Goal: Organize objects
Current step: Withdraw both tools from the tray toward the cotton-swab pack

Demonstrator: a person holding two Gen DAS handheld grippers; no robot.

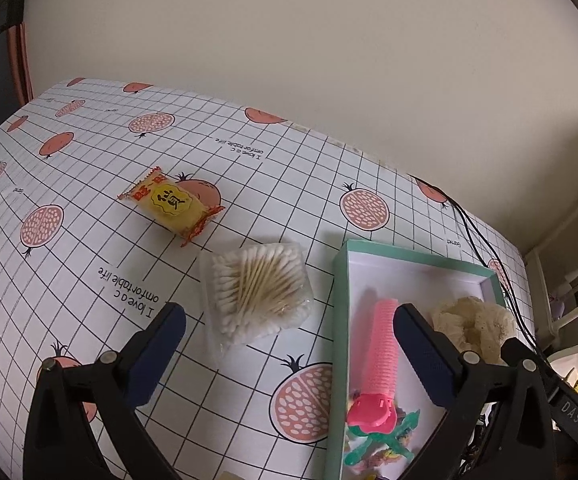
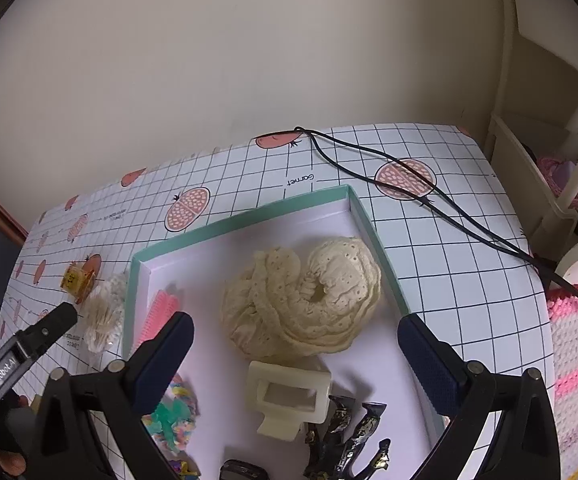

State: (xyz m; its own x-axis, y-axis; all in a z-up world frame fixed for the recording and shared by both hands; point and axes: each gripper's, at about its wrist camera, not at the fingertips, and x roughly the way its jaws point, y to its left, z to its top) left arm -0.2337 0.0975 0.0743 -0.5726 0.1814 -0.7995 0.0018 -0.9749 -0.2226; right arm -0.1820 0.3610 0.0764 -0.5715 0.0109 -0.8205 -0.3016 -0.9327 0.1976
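A mint-green box [image 1: 339, 280] [image 2: 373, 216] with a white floor lies on the table. It holds a cream lace scrunchie [image 2: 305, 300] [image 1: 473, 324], a pink comb roller [image 1: 381, 344], a cream claw clip [image 2: 287, 396], dark candy wrappers [image 2: 349, 436] and pastel hair ties [image 2: 175, 412]. A bag of cotton swabs [image 1: 255, 292] [image 2: 103, 312] and a yellow snack packet [image 1: 173, 204] [image 2: 75, 280] lie left of the box. My left gripper [image 1: 289, 328] is open above the swabs and the box's left wall. My right gripper [image 2: 295, 340] is open over the scrunchie and clip, holding nothing.
The table wears a white grid cloth [image 1: 89, 240] printed with pomegranates. A black cable [image 2: 409, 188] [image 1: 485, 240] runs across its far right part. A cream shelf unit [image 2: 549, 160] and pink knitted cloth [image 2: 577, 344] lie past the right edge. A plain wall stands behind.
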